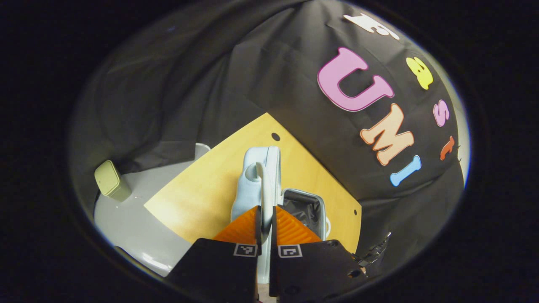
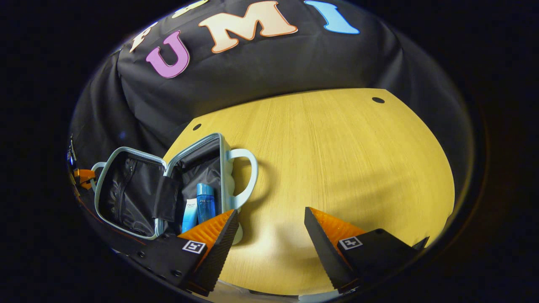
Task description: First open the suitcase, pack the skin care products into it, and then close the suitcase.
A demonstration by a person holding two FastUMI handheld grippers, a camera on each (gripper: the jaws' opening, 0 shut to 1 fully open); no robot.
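Here the table [image 2: 337,160] carries the open suitcase [image 2: 126,189], with a blue bottle [image 2: 205,201] and a tube [image 2: 190,213] standing inside; the left gripper [image 1: 265,219] has its jaws clenched on the lid's handle [image 1: 264,185], while the right gripper [image 2: 269,223] hangs released above bare wood

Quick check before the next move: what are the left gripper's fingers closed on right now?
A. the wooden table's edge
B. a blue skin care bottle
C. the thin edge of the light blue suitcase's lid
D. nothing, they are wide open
C: in the left gripper view the left gripper has its orange fingers pressed on either side of a thin pale edge of the suitcase, while the bottles sit inside the open case.
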